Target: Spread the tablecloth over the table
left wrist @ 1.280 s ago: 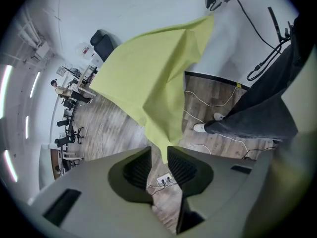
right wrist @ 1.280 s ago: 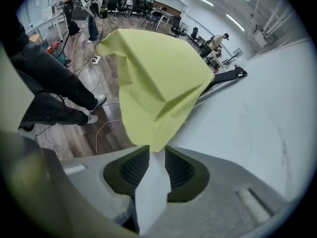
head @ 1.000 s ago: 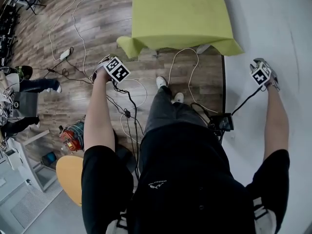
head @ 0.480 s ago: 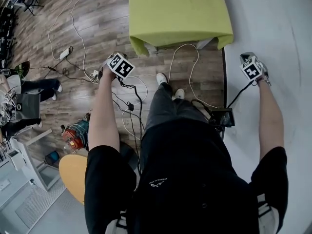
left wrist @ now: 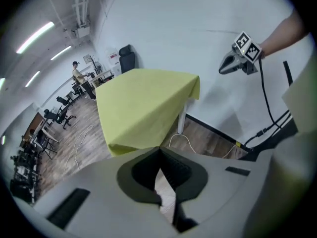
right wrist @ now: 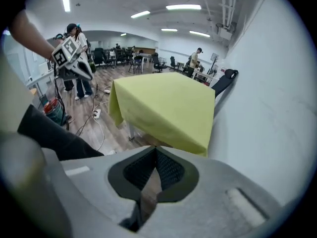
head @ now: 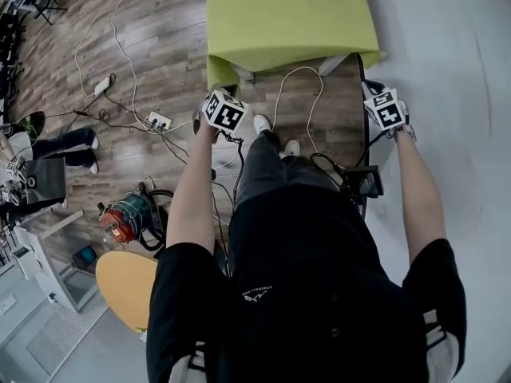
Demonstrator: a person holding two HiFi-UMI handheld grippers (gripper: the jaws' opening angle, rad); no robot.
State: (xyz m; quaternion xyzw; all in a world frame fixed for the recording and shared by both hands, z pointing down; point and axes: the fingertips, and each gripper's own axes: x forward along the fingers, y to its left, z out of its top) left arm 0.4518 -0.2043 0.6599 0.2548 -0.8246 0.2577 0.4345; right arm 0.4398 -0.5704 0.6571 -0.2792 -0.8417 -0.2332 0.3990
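Observation:
The yellow-green tablecloth [head: 287, 18] lies spread over the table, and its near corners hang down over the table legs. It fills the middle of the left gripper view [left wrist: 143, 103] and the right gripper view [right wrist: 168, 103]. My left gripper [head: 217, 98] is held in the air just short of the near left corner, its jaws shut with nothing between them [left wrist: 159, 148]. My right gripper [head: 371, 92] hovers beside the near right corner, also shut and holding nothing [right wrist: 156, 148]. Neither gripper touches the cloth.
White and black cables and a power strip [head: 158, 121] lie on the wooden floor at the left. An orange-red device [head: 120, 222] and a round yellow seat [head: 128, 282] stand behind my left side. A black box [head: 363, 183] sits beside the white wall [head: 447, 54]. People stand in the background.
Both grippers have moved inward and closer to the table. The cloth's near corners, flared outward a second ago, now hang down beside the legs.

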